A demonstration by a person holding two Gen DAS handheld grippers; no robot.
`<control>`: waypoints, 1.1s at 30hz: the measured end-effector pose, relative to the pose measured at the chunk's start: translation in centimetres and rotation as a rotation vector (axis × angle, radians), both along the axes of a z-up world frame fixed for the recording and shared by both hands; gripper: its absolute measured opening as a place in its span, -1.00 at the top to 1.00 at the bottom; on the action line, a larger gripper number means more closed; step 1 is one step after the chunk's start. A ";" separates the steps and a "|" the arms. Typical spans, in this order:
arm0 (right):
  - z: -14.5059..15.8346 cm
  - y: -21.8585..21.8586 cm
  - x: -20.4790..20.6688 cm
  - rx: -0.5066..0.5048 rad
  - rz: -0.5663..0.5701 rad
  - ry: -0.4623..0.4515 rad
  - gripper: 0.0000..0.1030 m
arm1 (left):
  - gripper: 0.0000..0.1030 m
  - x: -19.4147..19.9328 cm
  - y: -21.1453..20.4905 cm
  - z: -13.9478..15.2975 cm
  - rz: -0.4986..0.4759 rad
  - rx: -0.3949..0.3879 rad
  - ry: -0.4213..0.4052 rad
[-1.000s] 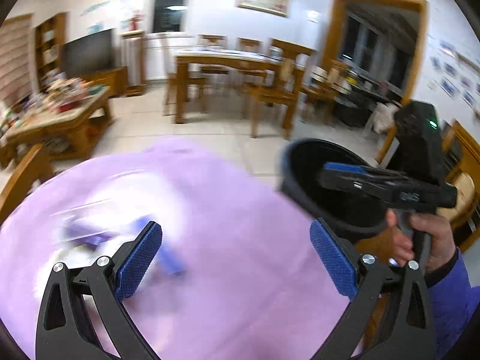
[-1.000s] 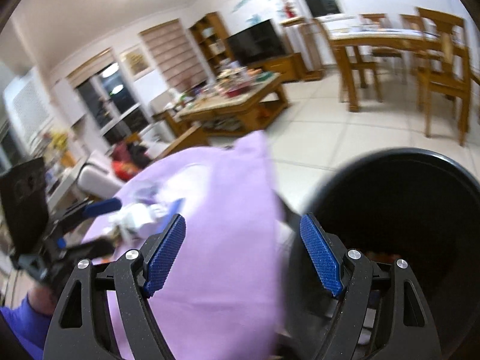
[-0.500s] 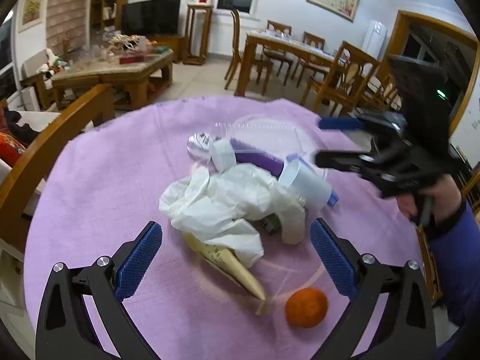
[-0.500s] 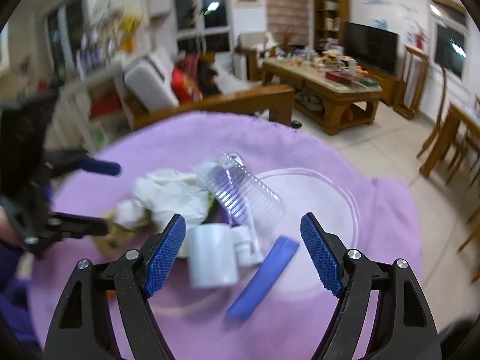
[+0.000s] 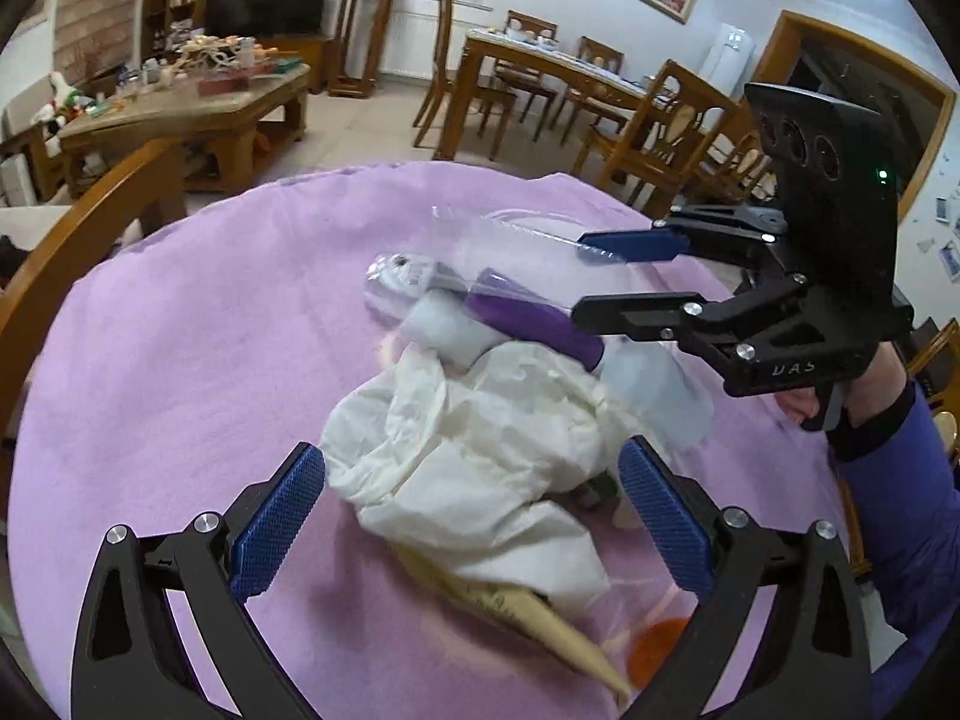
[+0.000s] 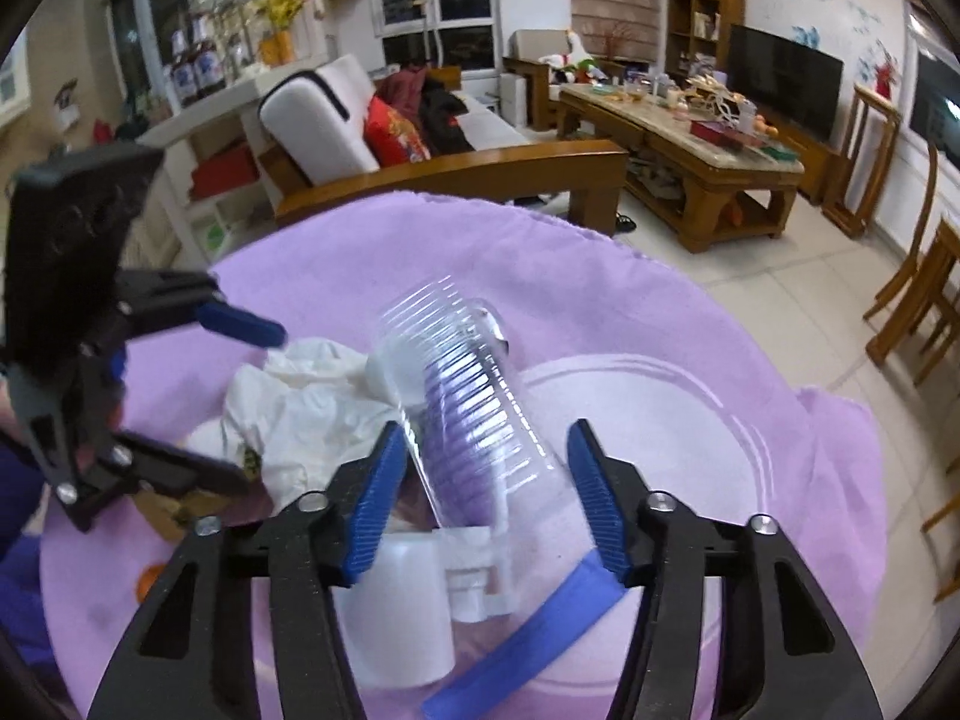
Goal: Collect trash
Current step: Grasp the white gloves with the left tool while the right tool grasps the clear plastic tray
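A pile of trash lies on a round table with a purple cloth (image 5: 180, 348). It holds crumpled white tissue (image 5: 480, 438), a clear ribbed plastic cup (image 6: 468, 414), a purple tube (image 5: 534, 324), a white bottle (image 6: 396, 612), a tan wrapper (image 5: 540, 618) and a blue strip (image 6: 528, 630). My left gripper (image 5: 474, 516) is open and straddles the tissue. My right gripper (image 6: 486, 498) is open with its jaws on either side of the clear cup; it also shows in the left wrist view (image 5: 630, 273).
An orange (image 5: 654, 648) lies near the table's front right edge. A clear lid (image 6: 690, 420) lies on the cloth. A wooden chair back (image 5: 78, 240) stands at the left edge. A coffee table (image 5: 198, 96), dining chairs (image 5: 660, 120) and a sofa (image 6: 360, 120) stand beyond.
Both grippers swung from the black bin to the trash pile and moved closer. The right gripper's jaws have narrowed around the clear cup. The left gripper now straddles the tissue.
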State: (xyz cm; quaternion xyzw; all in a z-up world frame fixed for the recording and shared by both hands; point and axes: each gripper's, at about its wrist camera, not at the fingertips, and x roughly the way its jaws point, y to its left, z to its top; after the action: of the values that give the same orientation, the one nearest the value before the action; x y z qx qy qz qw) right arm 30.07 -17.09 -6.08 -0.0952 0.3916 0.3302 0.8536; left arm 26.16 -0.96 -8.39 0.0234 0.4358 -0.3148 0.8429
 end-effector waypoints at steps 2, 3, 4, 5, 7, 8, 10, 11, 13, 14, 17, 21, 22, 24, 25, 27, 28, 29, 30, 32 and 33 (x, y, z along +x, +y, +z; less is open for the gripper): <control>0.2 -0.2 -0.2 0.013 -0.018 -0.002 0.13 | -0.26 0.1 -0.7 -0.1 -0.016 0.027 -0.012; 0.4 -0.2 -0.3 0.018 -0.031 -0.008 0.14 | -0.16 0.1 -0.9 -0.2 -0.021 0.044 -0.013; 0.5 -0.3 -0.5 0.022 -0.040 -0.012 0.15 | -0.08 0.1 -1.1 -0.4 -0.027 0.054 -0.016; 0.8 -0.5 -0.8 0.028 -0.052 -0.021 0.16 | 0.03 -0.1 -1.1 -0.4 -0.030 0.050 -0.022; 1.1 -0.9 -1.2 0.041 -0.074 -0.032 0.18 | 0.16 -0.6 -0.9 -0.2 -0.019 0.037 -0.038; 1.4 -1.2 -1.4 0.052 -0.086 -0.039 0.19 | 0.20 -0.7 -0.6 0.0 -0.008 0.023 -0.048; 2.0 -1.9 -2.0 0.077 -0.115 -0.059 0.20 | 0.27 -0.9 0.3 0.8 0.022 -0.022 -0.069; 2.3 -2.2 -2.2 0.090 -0.125 -0.066 0.20 | 0.30 -1.2 0.9 1.4 0.036 -0.048 -0.084; 2.8 -2.9 -2.7 0.118 -0.141 -0.073 0.20 | 0.32 -1.6 2.0 2.7 0.062 -0.081 -0.115; 3.2 -3.2 -3.0 0.134 -0.146 -0.076 0.20 | 0.32 -1.9 2.5 3.4 0.074 -0.093 -0.131; 3.6 -3.9 -3.7 0.152 -0.160 -0.085 0.20 | 0.32 -2.1 3.1 4.2 0.067 -0.109 -0.118; 3.9 -4.6 -4.8 0.189 -0.171 -0.078 0.20 | 0.23 -1.2 2.3 2.6 0.060 -0.043 -0.046; 3.9 -4.4 -5.1 0.194 -0.172 -0.076 0.20 | -0.10 -0.9 2.0 1.9 0.064 -0.032 -0.030; 3.8 -4.6 -5.7 0.199 -0.176 -0.074 0.20 | -0.79 -0.5 1.3 1.1 0.060 -0.022 -0.014; 3.7 -4.7 -5.9 0.198 -0.179 -0.072 0.20 | -0.90 -0.6 0.8 0.9 0.051 -0.020 -0.019; 3.4 -5.1 -6.4 0.197 -0.183 -0.064 0.20 | -0.90 -0.6 -0.3 0.6 0.036 -0.017 -0.013; 3.3 -5.2 -6.5 0.197 -0.186 -0.061 0.20 | -0.90 -0.5 -1.0 0.4 0.033 -0.007 -0.010; 3.3 -5.4 -6.6 0.198 -0.191 -0.057 0.20 | -0.90 -0.3 -1.5 0.2 0.029 0.010 -0.005; 3.2 -5.6 -6.7 0.202 -0.194 -0.054 0.20 | -0.88 -0.1 -2.3 -0.2 0.022 0.036 0.001; 3.2 -5.6 -7.0 0.211 -0.200 -0.053 0.20 | -0.26 0.1 -3.4 -1.0 0.008 0.082 -0.003; 3.1 -5.7 -7.1 0.214 -0.202 -0.053 0.20 | -0.16 0.1 -3.4 -1.0 0.004 0.059 -0.001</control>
State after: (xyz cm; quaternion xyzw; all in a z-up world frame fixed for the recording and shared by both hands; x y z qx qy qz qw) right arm 22.93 -22.80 -2.95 0.0275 0.3392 0.2796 0.8978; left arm 26.26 -4.32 -9.42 0.0474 0.4445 -0.3004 0.8426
